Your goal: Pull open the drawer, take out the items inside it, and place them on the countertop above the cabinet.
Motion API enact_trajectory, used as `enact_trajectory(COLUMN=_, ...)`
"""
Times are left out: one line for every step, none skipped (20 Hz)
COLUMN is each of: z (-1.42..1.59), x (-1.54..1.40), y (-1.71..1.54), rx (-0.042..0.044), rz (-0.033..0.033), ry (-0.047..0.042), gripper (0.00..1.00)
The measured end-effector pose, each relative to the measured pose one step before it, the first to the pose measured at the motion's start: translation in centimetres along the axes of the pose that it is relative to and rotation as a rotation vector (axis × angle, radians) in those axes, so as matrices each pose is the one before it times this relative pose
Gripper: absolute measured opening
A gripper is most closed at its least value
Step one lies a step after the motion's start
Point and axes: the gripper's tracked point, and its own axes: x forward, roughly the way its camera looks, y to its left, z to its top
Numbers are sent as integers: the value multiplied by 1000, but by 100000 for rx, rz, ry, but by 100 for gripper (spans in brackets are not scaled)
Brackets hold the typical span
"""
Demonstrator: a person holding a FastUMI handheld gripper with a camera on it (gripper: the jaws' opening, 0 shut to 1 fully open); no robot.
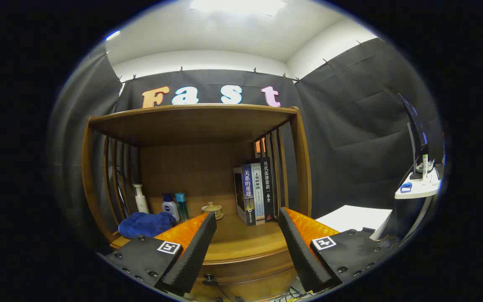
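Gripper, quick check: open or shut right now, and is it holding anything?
Gripper: open, fingers spread wide, holding nothing, facing the cabinet countertop; the drawer below looks closed.

The gripper point(247, 220) hangs in front of a wooden cabinet point(302, 167), its two fingers spread wide with nothing between them but bare countertop point(241, 241); below the countertop's front edge the drawer point(245, 272) sits closed, a small dark knob point(209, 278) on its face between the fingers; beyond the fingers, under the cabinet's top shelf, a row of upright books point(256, 191) stands to the right; a small lidded cup point(212, 208) sits near the middle; left of it stand a teal bottle point(181, 205), a white pump bottle with a blue top point(169, 206) and a taller white bottle point(141, 198); a crumpled blue cloth point(145, 223) lies just ahead of the left finger
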Motion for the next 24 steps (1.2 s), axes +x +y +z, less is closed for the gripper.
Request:
enact_trajectory(z=56, x=69, y=-75, rx=64, rz=-184, ry=-66, gripper=98)
enact_trajectory(z=-38, x=-89, y=-42, rx=110, rz=2, ry=-125, gripper=98)
enact_trajectory(z=-3, x=34, y=-25, rx=98, rz=-16, ry=-89, gripper=98)
enact_trajectory(z=-127, x=-100, y=25, rx=26, rz=79, ry=67, gripper=98)
enact_trajectory(z=-3, x=209, y=-18, rx=-102, rz=99, ry=107, gripper=98)
enact_trajectory(z=-12, x=-9, y=7, rx=-244, rz=64, ry=175, gripper=98)
enact_trajectory(z=-52, x=-39, y=13, rx=-254, rz=16, ry=104, gripper=98)
enact_trajectory(z=55, x=26, y=19, rx=-180, rz=2, ry=-50, gripper=98)
enact_trajectory(z=-78, x=-69, y=-51, rx=-73, rz=-15, ry=-54, gripper=98)
enact_trajectory(z=3, x=-116, y=112, rx=-3, rz=133, ry=-292, gripper=98)
enact_trajectory(z=96, x=125, y=-9, rx=14, rz=156, ry=-438, gripper=98)
enact_trajectory(z=52, x=40, y=21, rx=-3, rz=20, ry=-270, gripper=98)
enact_trajectory(z=30, x=-6, y=3, rx=-49, rz=54, ry=-97, gripper=98)
enact_trajectory(z=-25, x=41, y=-3, rx=-125, rz=89, ry=-32, gripper=98)
enact_trajectory(z=34, x=56, y=12, rx=-42, rz=34, ry=-94, gripper=98)
enact_trajectory(z=-53, x=-92, y=-39, rx=52, rz=88, ry=-121, gripper=98)
enact_trajectory(z=-142, x=-93, y=107, rx=21, rz=172, ry=-105, gripper=98)
enact_trajectory(z=-130, x=-39, y=16, rx=-43, rz=168, ry=-106, gripper=98)
enact_trajectory(z=-103, x=178, y=-47, rx=-44, rz=218, ry=4, gripper=98)
enact_trajectory(z=-211, x=204, y=43, rx=146, rz=182, ry=299, gripper=98)
enact_trajectory(z=-447, x=-22, y=102, rx=379, rz=473, ry=491, gripper=98)
enact_trajectory(z=-493, x=23, y=208, rx=466, rz=479, ry=315, gripper=98)
enact_trajectory(z=-356, x=-54, y=61, rx=568, rz=204, ry=212, gripper=98)
enact_trajectory(z=-551, x=-85, y=148, rx=578, rz=358, ry=-7, gripper=98)
